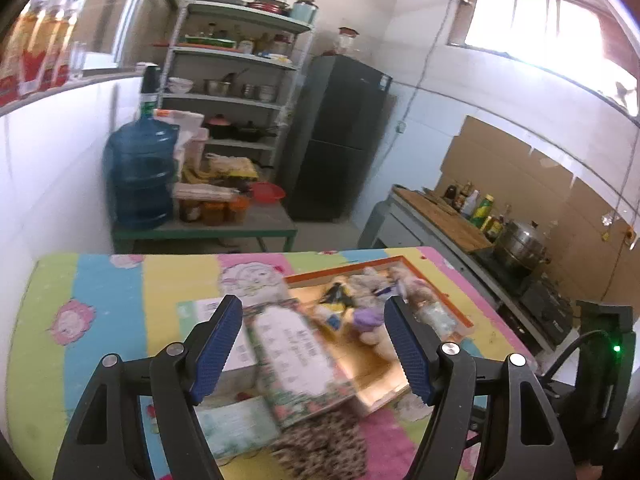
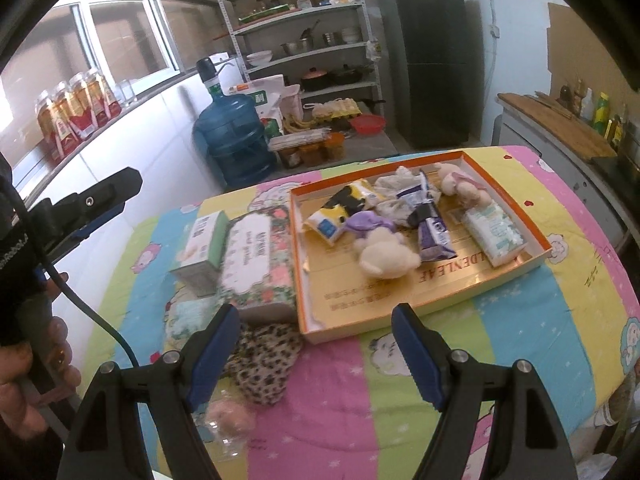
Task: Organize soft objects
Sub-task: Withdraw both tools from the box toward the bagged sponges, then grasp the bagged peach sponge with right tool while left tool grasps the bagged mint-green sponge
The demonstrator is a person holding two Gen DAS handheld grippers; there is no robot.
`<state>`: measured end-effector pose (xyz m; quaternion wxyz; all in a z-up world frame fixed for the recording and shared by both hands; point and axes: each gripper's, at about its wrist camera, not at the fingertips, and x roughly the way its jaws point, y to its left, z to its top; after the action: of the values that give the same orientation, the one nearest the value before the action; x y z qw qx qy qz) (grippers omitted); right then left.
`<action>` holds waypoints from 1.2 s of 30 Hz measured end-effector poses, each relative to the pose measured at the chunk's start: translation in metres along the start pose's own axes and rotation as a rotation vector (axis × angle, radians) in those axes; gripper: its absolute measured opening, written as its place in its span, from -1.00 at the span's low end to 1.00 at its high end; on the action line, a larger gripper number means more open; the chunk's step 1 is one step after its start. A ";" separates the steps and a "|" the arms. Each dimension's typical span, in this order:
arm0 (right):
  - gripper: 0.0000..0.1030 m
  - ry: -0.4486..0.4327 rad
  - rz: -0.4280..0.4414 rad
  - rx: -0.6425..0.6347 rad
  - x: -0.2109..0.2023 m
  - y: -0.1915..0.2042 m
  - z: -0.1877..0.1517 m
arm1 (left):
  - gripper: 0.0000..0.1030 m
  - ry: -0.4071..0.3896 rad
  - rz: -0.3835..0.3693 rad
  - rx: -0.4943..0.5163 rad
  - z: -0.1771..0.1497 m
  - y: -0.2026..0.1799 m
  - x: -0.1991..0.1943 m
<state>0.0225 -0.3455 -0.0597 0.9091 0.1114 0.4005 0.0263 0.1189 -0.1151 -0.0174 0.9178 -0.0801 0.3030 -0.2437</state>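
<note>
Hovering over a striped cartoon bedspread [image 2: 520, 320], both grippers stand wide open and empty.

Nearest the right gripper [image 2: 316, 344] lie a leopard-print cloth [image 2: 260, 364] and a pale pink soft lump [image 2: 230, 416], blurred; only the cloth appears under the left gripper [image 1: 314, 348]. Beyond them sit two tissue packages, a floral pack [image 2: 256, 264] and a green-sided box [image 2: 202, 244], touching. Only the right wrist view shows the orange-rimmed tray [image 2: 400, 300] sharply: two cream plush toys, one [image 2: 384, 256] with a purple piece, the other [image 2: 460, 186] farther back, plus about five soft packets. Farther off: one blue water jug [image 2: 232, 140], a shelf rack [image 2: 304, 28] and a dark fridge [image 2: 428, 60].
</note>
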 end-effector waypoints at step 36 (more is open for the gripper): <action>0.52 0.206 0.086 -0.022 0.051 0.073 -0.103 | 0.45 0.150 0.011 0.008 -0.133 0.083 -0.043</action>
<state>-0.0158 -0.2491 -0.1474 0.8624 0.1152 0.4862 0.0811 0.0429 -0.0213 -0.1270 0.8942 -0.0561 0.3704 -0.2450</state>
